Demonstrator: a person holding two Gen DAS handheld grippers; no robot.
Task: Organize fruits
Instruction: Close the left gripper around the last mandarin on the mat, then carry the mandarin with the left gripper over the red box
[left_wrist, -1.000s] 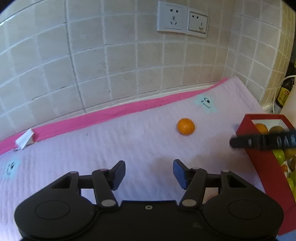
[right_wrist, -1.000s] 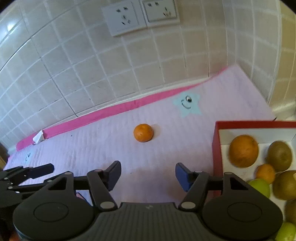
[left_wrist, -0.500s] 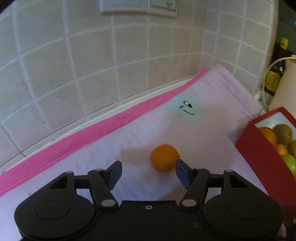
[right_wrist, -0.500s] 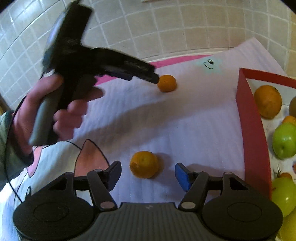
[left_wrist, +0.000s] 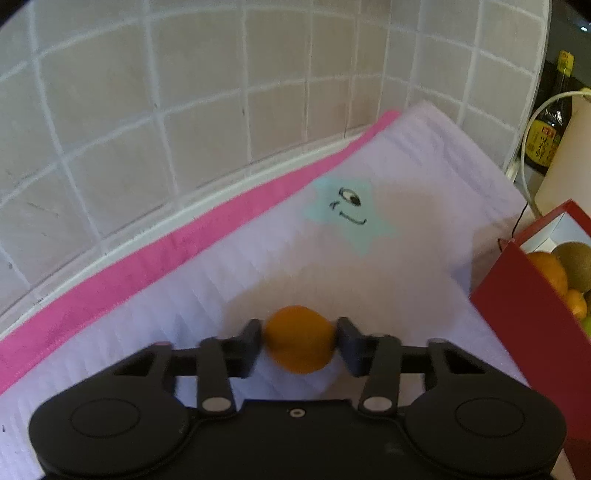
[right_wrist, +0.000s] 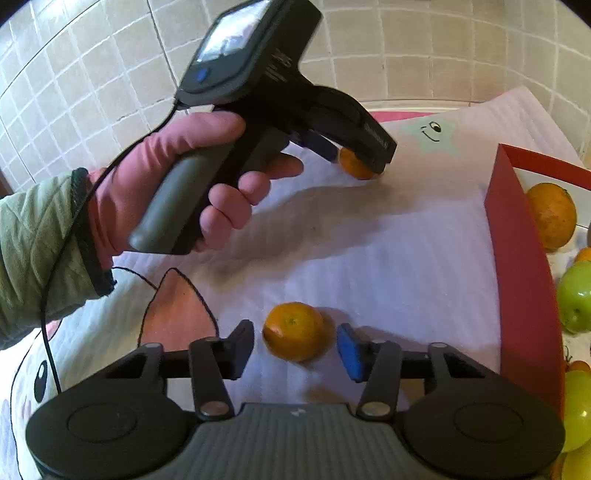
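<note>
Right wrist view: red box (right_wrist: 517, 258) holds oranges and green fruit; both jaws closing around tangerines.

Black tool (right_wrist: 295, 347) — quilted green sleeve (right_wrist: 33, 251)

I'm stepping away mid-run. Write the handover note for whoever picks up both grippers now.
Left gripper: closing, pads against the far mandarin on the mat.
Right gripper: closing around the near mandarin; small gaps remain on both sides, so no grip yet.
Red box: on the right, already holding an orange, a green apple and other fruit.
Done: both grippers lined up on their mandarins.
Left: finish the right grip, lift both, put them in the box.
</note>
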